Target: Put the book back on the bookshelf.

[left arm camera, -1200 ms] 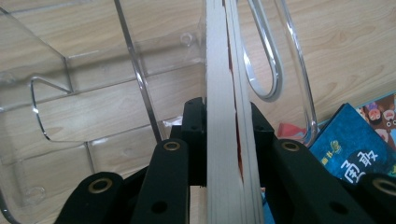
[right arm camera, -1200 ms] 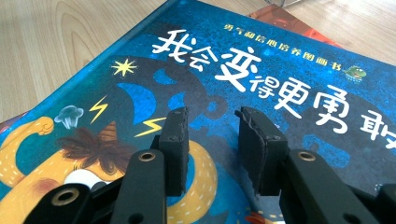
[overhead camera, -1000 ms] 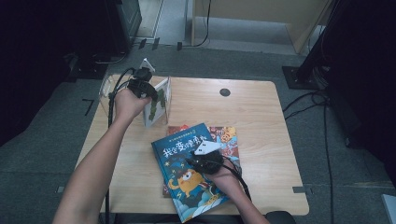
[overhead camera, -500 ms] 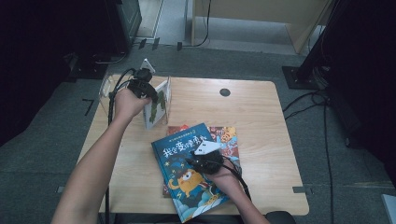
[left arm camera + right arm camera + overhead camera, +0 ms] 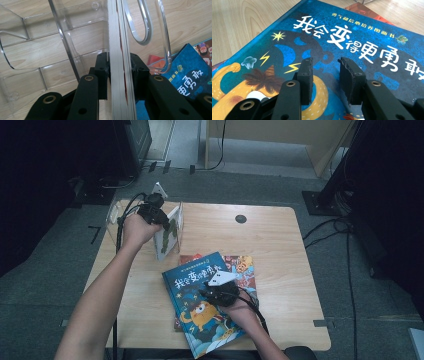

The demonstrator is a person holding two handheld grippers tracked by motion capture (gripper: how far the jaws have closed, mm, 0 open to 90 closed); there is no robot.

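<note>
I am hovering my right gripper (image 5: 212, 289), jaws spread and holding nothing, over the blue picture book (image 5: 200, 300) lying flat on the surface (image 5: 280, 250). Farther off, my left gripper (image 5: 119, 75) is straddling upright books (image 5: 118, 50) in the clear acrylic rack (image 5: 62, 37); its jaws have just been opening, no longer clamping tightly.

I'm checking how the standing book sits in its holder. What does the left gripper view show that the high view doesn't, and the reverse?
Left gripper view alone: the page edges of the upright book standing between the left tongs, beside the clear plastic holder's dividers.

High view alone: the whole light wooden table, both forearms, and the right tongs over the blue picture book lying flat.

Both: the upright book, the clear holder, the blue book and the red book under it.
</note>
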